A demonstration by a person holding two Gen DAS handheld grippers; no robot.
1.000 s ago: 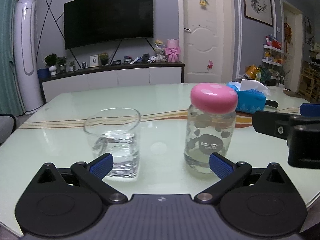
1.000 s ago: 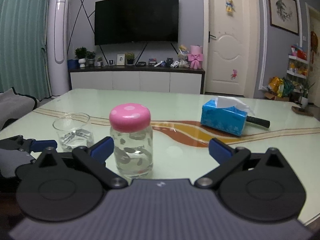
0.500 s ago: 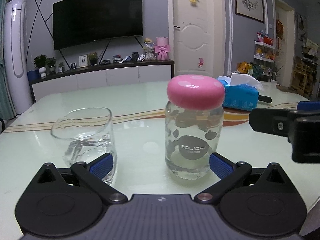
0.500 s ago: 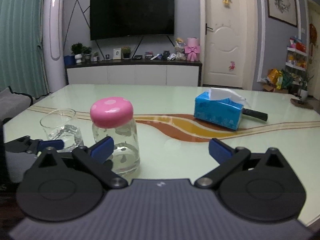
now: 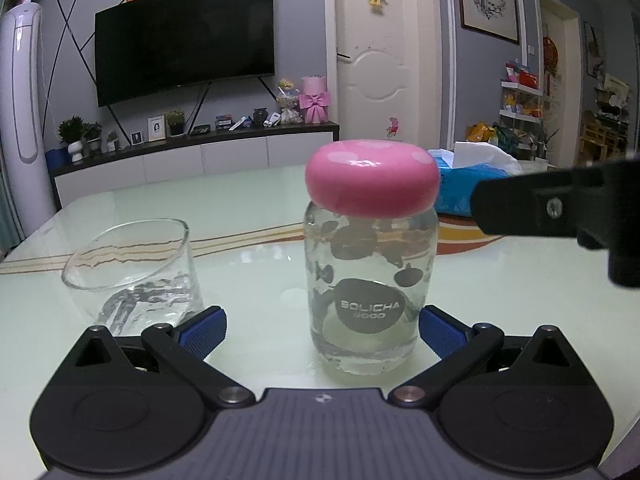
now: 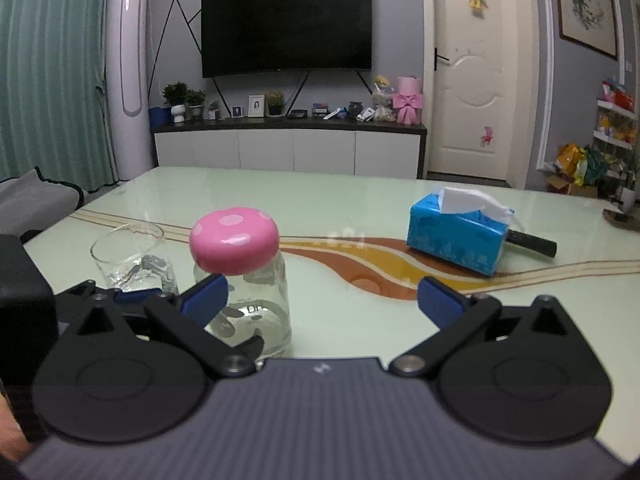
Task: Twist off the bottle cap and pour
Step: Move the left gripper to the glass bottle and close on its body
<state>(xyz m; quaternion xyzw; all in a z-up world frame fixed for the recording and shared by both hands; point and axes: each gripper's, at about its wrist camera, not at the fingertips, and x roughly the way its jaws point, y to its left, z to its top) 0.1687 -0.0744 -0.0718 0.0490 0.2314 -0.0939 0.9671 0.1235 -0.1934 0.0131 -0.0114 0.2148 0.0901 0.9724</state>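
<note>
On the pale green counter (image 5: 248, 208) the bottle (image 5: 370, 284) stands upright, long axis vertical, pink cap (image 5: 372, 180) on top, label facing the left cam. Left hand-held gripper (image 5: 322, 330) has its jaws wide apart w/ the bottle's base between the blue pads, right pad just beside the glass wall; contact can't be told. Right hand-held gripper (image 6: 322, 300) also spread, holding nothing; bottle sits at its left finger, base partly hidden behind it. Drinking glass (image 5: 134, 272) left of bottle, bottom cut off by left finger. Tissue box (image 6: 458, 236) mostly hidden behind cap in left view, fully shown in right view, which also shows a dark handle (image 6: 532, 242) behind it.
</note>
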